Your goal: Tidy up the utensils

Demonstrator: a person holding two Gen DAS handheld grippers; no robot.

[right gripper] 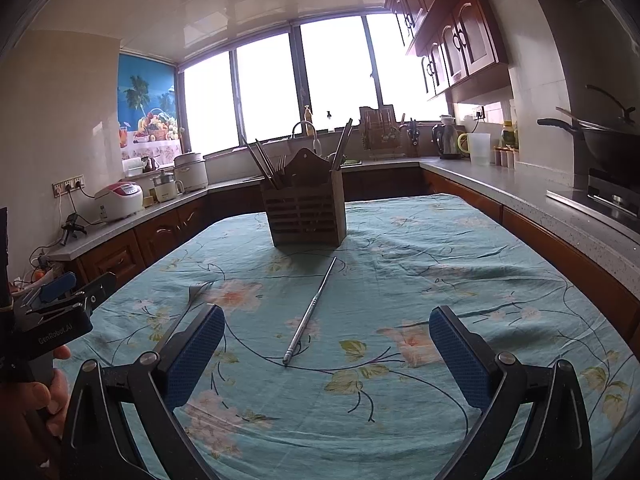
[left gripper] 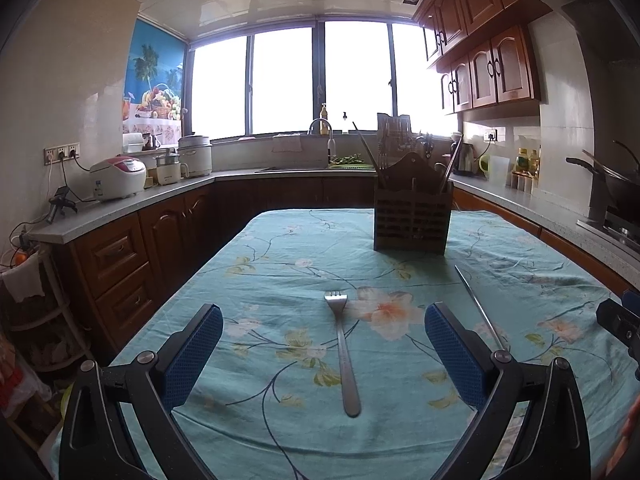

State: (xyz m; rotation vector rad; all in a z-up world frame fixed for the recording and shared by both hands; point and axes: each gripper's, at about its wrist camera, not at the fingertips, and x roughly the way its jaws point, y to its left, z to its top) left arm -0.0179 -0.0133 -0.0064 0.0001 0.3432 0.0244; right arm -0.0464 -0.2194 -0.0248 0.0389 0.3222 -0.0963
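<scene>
Cloth: teal floral tablecloth (left gripper: 280,420) covers the table and fills the lower half of both frames
Fork: silver metal fork (left gripper: 343,354) lies flat on the cloth at lower centre of the left wrist view, tines toward the top of the frame, handle toward the camera; in the right wrist view only its blurred tines (right gripper: 196,291) show at centre left, beyond the left blue pad
Chopstick: thin silver metal chopstick (right gripper: 310,310) lies flat on the cloth in the middle of the right wrist view, slanting up to the right toward the holder; in the left wrist view it sits right of centre (left gripper: 476,304), partly behind the right pad
Holder: dark brown slatted wooden utensil holder (right gripper: 305,216) stands upright on the cloth above centre, well apart from both loose utensils, with chopsticks and forks sticking out of it; seen upper right of centre in the left view (left gripper: 412,216)
Left gripper (left gripper: 324,356): blue-padded fingers spread wide, nothing between them, the fork lying in line with the gap
Right gripper (right gripper: 327,356): fingers spread wide, holding nothing, the chopstick's near end in line with the gap
</scene>
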